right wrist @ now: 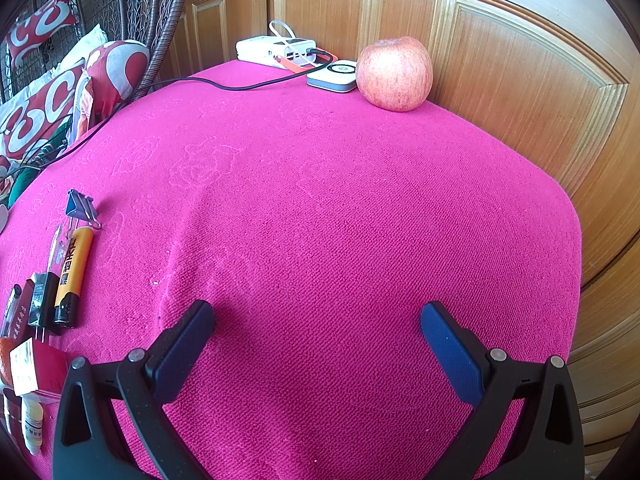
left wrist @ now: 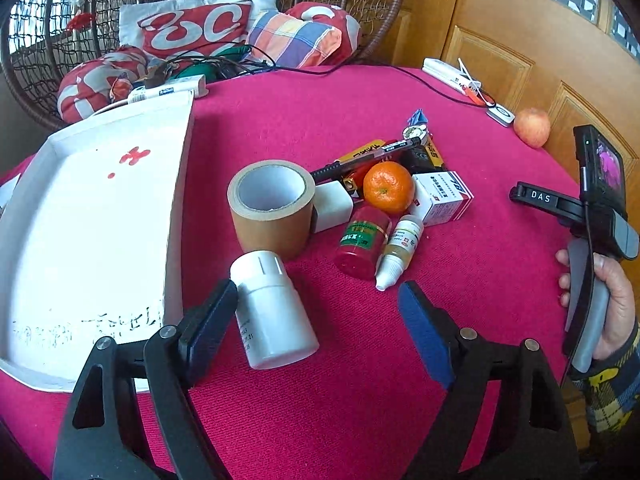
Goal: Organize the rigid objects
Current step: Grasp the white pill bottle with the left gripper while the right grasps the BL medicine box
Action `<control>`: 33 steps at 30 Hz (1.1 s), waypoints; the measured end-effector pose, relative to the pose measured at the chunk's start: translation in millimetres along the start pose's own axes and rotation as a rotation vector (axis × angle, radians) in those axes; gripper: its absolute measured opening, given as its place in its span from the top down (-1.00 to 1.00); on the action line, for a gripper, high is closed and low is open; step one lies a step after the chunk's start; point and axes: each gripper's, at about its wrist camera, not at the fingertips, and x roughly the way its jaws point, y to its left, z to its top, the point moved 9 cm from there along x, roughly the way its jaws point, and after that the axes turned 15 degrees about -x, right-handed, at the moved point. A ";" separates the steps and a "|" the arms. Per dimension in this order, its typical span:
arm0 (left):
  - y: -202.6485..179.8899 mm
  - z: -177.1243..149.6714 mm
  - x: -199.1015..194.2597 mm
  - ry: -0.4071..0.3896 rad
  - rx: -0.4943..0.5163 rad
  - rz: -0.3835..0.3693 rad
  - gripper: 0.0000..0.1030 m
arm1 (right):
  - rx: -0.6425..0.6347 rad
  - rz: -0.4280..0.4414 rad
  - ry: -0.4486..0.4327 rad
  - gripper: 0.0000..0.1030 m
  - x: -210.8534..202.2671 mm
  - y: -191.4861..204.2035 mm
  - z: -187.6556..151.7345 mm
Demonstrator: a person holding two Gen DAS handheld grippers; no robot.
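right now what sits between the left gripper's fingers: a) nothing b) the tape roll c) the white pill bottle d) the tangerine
c: the white pill bottle lies on its side against the left finger of the open left gripper.

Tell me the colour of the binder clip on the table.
The binder clip is blue-purple with silver wire handles; the right wrist view shows it best.
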 end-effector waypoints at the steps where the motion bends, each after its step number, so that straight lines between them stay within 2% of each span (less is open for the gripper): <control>1: -0.1 -1.2 1.5 0.009 -0.003 -0.008 -0.59 | 0.000 -0.001 0.000 -1.00 0.0 -0.1 0.0; 3: -2.2 -7.1 4.1 0.045 -0.016 -0.040 -0.47 | 0.000 0.000 0.001 -1.00 0.0 -0.1 -0.1; 5: -7.4 -9.2 1.9 0.035 0.016 -0.044 -0.43 | 0.000 0.000 0.001 -1.00 0.1 -0.1 0.1; 6: -9.8 -10.9 1.0 0.042 0.021 -0.056 -0.29 | 0.005 0.007 0.003 -1.00 0.3 0.5 -0.2; 7: -9.5 -12.5 2.9 0.056 0.012 -0.063 -0.25 | 0.005 0.007 0.002 -1.00 0.0 0.8 -0.5; 9: -3.2 -14.3 7.8 0.072 -0.011 -0.053 -0.25 | -0.005 -0.006 -0.015 -1.00 -1.0 -0.4 0.7; 11: 2.1 -16.3 10.4 0.077 -0.025 -0.054 -0.20 | -0.029 0.063 -0.088 -1.00 -12.7 7.6 3.8; 14: 3.0 -15.0 10.5 0.068 -0.028 -0.057 -0.13 | -0.140 0.178 -0.273 -1.00 -52.4 36.4 12.0; 15: 2.8 -14.6 10.2 0.065 -0.027 -0.060 -0.05 | -0.220 0.237 -0.303 -1.00 -64.8 54.5 12.6; 16: 2.9 -14.6 9.7 0.060 -0.025 -0.060 0.13 | -0.275 0.289 -0.315 -1.00 -72.2 70.2 11.9; 18: 4.5 -15.0 8.0 0.054 -0.029 -0.064 0.15 | -0.382 0.370 -0.272 -1.00 -75.5 102.2 6.1; 19: 5.7 -15.5 6.8 0.053 -0.037 -0.072 0.15 | -0.438 0.368 -0.229 -1.00 -67.3 113.6 2.7; 23: 11.2 -17.3 3.6 0.049 -0.046 -0.073 0.24 | -0.540 0.378 -0.255 -1.00 -66.5 158.2 4.7; 24: 12.4 -17.6 3.4 0.051 -0.051 -0.076 0.25 | -0.541 0.407 -0.240 -0.97 -67.2 161.7 1.4; 26: 13.4 -17.9 2.8 0.049 -0.055 -0.079 0.25 | -0.540 0.438 -0.236 -0.82 -68.3 172.7 -0.9; 28: 12.5 -17.7 3.1 0.048 -0.054 -0.079 0.25 | -0.536 0.461 -0.213 -0.52 -68.9 179.0 -4.1; 29: 12.0 -17.8 3.0 0.047 -0.053 -0.079 0.25 | -0.518 0.483 -0.213 -0.48 -69.1 180.4 -2.1; 31: 10.7 -18.1 2.5 0.045 -0.050 -0.082 0.25 | -0.497 0.499 -0.193 -0.13 -66.8 181.6 1.8; 32: 10.0 -18.2 2.0 0.044 -0.049 -0.085 0.26 | -0.500 0.495 -0.184 -0.04 -65.3 182.1 2.7; 33: 9.4 -18.1 1.3 0.042 -0.047 -0.090 0.26 | -0.503 0.491 -0.182 -0.04 -64.7 180.0 3.2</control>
